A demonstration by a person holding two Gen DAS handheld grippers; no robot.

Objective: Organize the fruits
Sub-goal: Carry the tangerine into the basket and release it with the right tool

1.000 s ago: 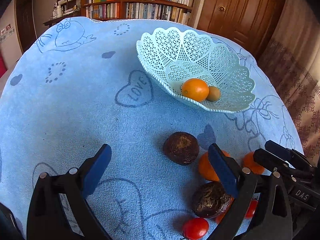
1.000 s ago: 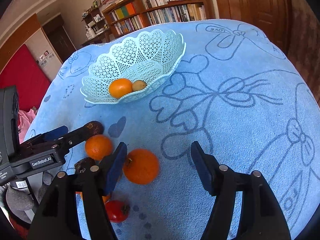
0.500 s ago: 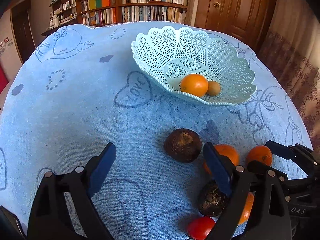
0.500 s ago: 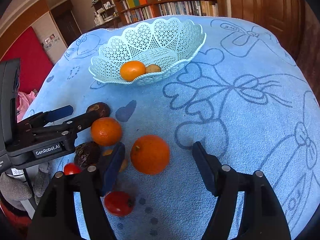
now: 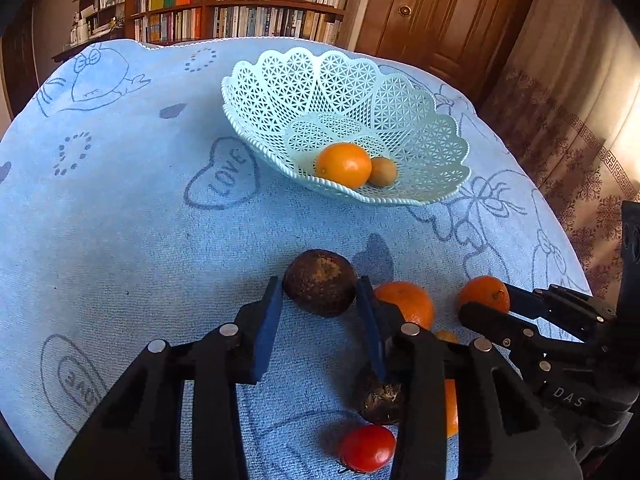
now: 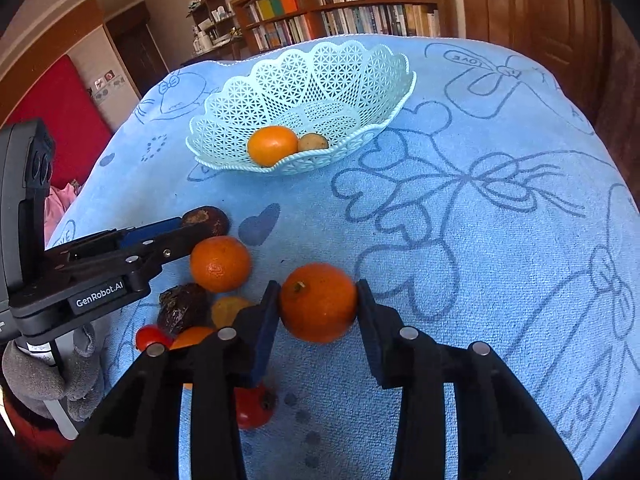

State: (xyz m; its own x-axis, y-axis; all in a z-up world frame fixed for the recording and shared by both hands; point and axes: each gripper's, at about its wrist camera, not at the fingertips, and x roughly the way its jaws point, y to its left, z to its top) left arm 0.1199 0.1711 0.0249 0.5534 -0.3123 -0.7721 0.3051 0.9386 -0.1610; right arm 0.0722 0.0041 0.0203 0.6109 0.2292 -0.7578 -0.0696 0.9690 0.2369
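My grippers [image 5: 320, 300] are black, with blue pads [image 5: 266, 328], silver screws and white "GenRobot.AI" [image 6: 100, 295] and "DAS" [image 5: 568, 396] lettering; I wear a grey glove [image 6: 44, 376].

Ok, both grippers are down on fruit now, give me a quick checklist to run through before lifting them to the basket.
1. Left gripper pads against the dark brown fruit, both sides: ok.
2. Right gripper pads against the orange, both sides: ok.
3. Grip firm enough to lift: cannot tell.
4. Neighbouring tangerine apart from the right gripper's fingers: ok.
5. Free room in the lattice basket, which holds only an orange and a small brownish fruit: ok.
6. Path over the blue cloth to the basket open: ok.
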